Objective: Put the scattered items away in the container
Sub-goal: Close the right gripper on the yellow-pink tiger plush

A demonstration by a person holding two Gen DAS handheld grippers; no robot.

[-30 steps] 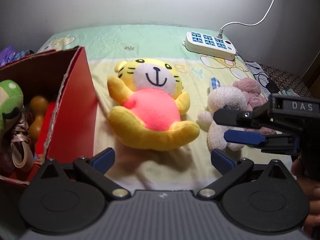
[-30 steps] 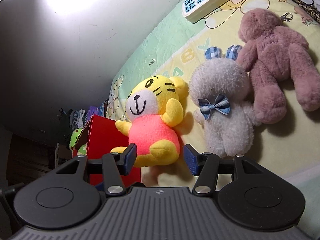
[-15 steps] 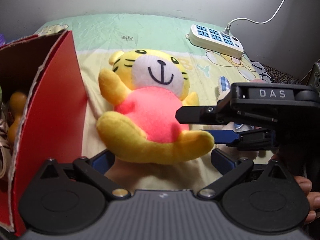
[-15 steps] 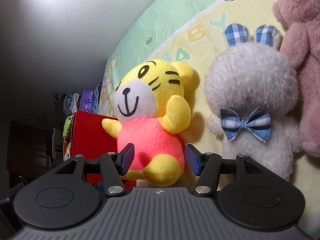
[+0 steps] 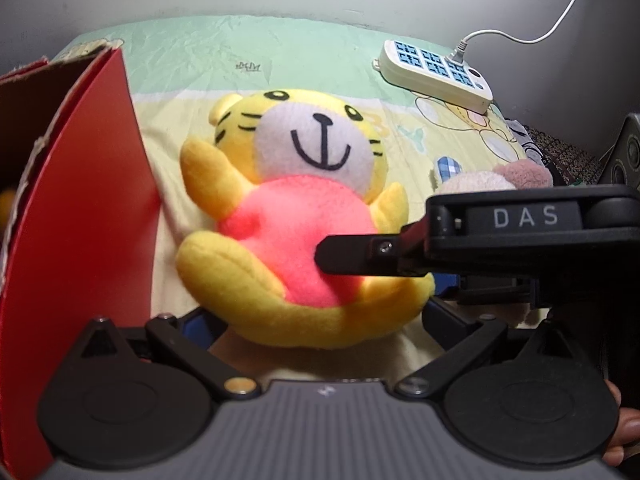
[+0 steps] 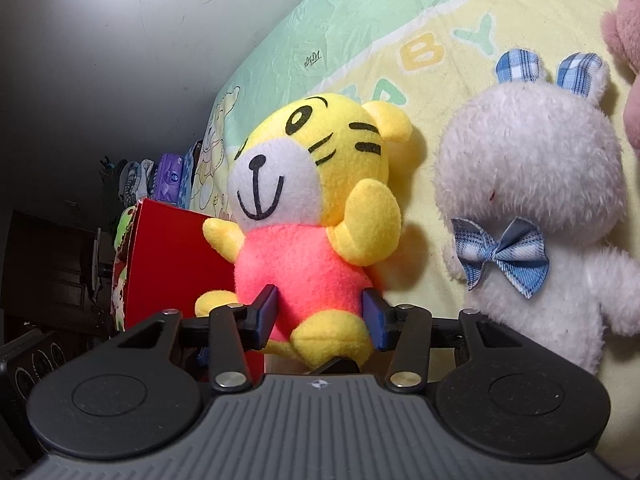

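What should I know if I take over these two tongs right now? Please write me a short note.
Right tongs: jaws have just been closing and now press both sides of the yellow tiger plush at its pink belly. It still lies on the bed sheet.
Left tongs: open, low in front of the tiger, holding nothing.
Red box: beside the tiger, already with some toys inside.
Left to do: lift the tiger into the box, then the white plush with the blue bow and the pink plush.
The power strip looks plugged in; probably leave it.
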